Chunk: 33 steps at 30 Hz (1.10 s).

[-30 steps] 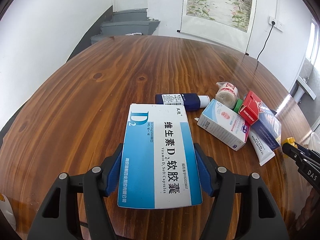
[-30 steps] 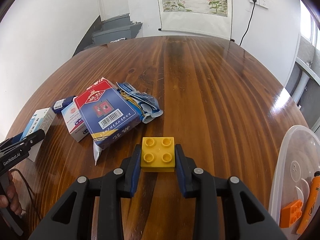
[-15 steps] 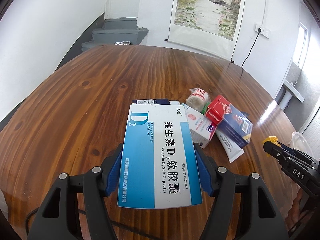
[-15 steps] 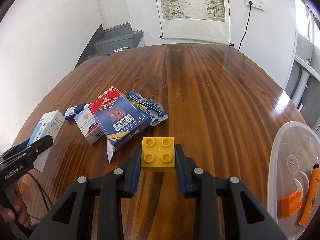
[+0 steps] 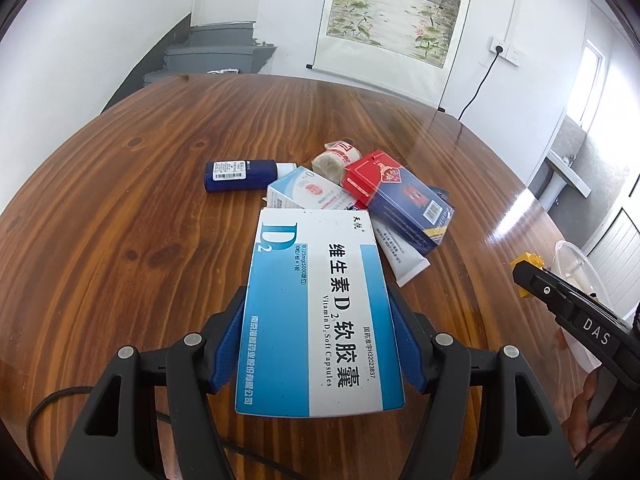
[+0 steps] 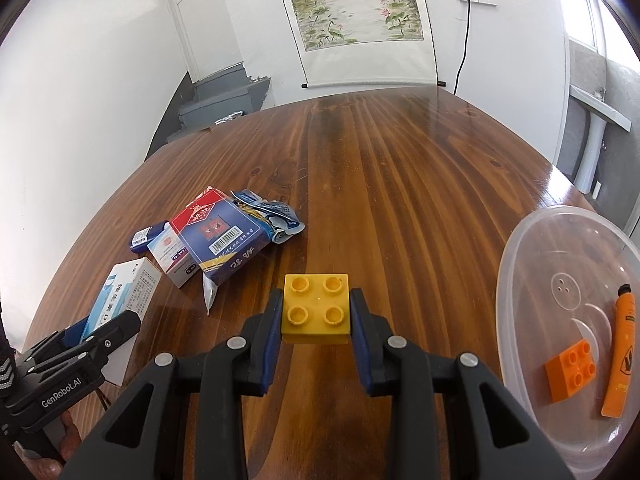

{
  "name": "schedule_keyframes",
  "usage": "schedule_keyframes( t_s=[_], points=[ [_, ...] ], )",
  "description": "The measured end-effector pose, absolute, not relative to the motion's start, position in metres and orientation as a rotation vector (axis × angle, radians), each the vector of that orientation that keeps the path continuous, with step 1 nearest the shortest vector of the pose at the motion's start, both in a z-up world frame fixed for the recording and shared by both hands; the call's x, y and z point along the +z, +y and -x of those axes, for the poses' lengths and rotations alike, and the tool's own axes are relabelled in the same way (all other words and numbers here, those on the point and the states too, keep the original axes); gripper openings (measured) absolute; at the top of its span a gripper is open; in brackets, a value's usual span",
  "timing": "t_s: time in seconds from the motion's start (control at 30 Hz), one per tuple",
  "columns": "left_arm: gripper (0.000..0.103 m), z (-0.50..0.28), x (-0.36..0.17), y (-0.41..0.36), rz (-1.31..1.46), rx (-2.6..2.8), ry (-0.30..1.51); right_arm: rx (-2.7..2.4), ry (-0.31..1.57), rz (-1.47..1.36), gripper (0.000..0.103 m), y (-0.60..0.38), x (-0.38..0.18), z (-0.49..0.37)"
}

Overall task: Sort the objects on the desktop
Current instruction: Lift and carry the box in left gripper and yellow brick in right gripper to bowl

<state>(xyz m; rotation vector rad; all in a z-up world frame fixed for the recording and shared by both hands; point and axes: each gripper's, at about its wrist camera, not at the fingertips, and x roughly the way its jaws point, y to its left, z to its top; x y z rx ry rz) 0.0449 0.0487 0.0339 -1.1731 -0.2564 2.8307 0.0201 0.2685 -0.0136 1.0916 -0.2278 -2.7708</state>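
At the far left of the wooden table [image 6: 400,184] the left gripper [image 5: 316,344] pinches a blue-and-white Vitamin D2 capsule box [image 5: 320,312] by its long sides, carried clear of the tabletop with its far edge overlapping the pile in the left wrist view. The table's left side beyond it lies bare up to the curved edge. Next comes the pile: a dark blue bottle [image 5: 240,175] lying on its side, a small white medicine box [image 5: 308,194], a gauze roll [image 5: 328,164], a red-and-blue playing card box [image 5: 396,200] tilted on top, a white tube [image 5: 404,260] poking out beneath, and crumpled blue sachets [image 6: 272,216] touching its right side. A wide strip of open wood separates the pile from the right gripper [image 6: 316,312], whose pads squeeze a yellow toy brick [image 6: 316,308] studs-up above the table. At the right edge sits a clear plastic bowl [image 6: 520,248] holding an orange brick [image 6: 572,372] and an orange tube [image 6: 622,352], apart from each other.
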Motion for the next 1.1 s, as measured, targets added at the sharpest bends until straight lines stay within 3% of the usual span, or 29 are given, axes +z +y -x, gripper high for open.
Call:
schedule_keyframes(
  t_s=[1.1],
  points=[
    [0.068,-0.068,0.05,0.177,1.139,2.614,-0.059,-2.926,-0.455,-1.002,0.035,0.389,-0.001,-0.067]
  ],
)
